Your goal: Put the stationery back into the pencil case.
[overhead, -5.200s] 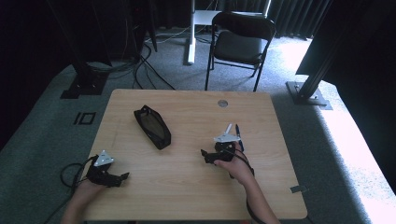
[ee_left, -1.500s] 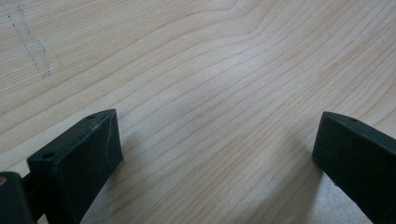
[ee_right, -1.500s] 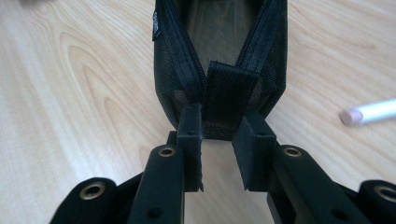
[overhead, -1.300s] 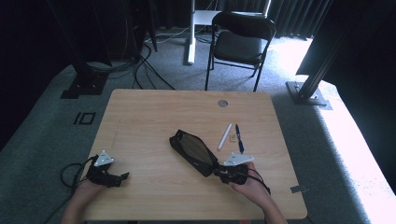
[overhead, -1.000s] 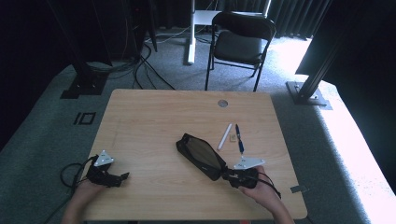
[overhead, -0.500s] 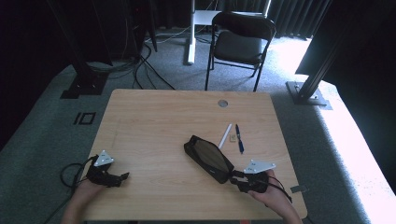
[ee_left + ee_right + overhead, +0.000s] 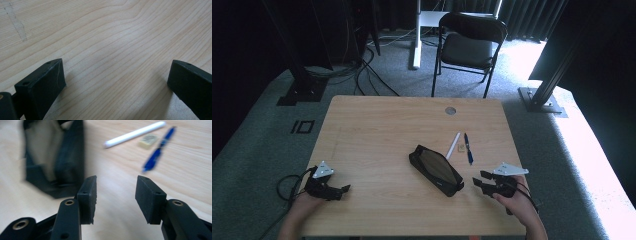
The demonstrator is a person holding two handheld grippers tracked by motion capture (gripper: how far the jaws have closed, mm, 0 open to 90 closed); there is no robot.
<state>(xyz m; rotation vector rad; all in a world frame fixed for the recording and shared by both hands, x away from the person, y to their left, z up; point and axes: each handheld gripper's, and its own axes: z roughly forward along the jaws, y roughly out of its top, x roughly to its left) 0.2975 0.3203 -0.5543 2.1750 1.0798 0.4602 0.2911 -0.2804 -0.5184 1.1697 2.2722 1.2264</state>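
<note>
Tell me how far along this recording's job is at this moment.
Done, by the look of it: the black pencil case lies open near the table middle, beside the white pen, blue pen and eraser. In hand: nothing; the right hand-held gripper sits clear of the case, its jaws just opening with nothing between them. The left hand-held gripper rests open. Left: probably packing the pens and eraser.
</note>
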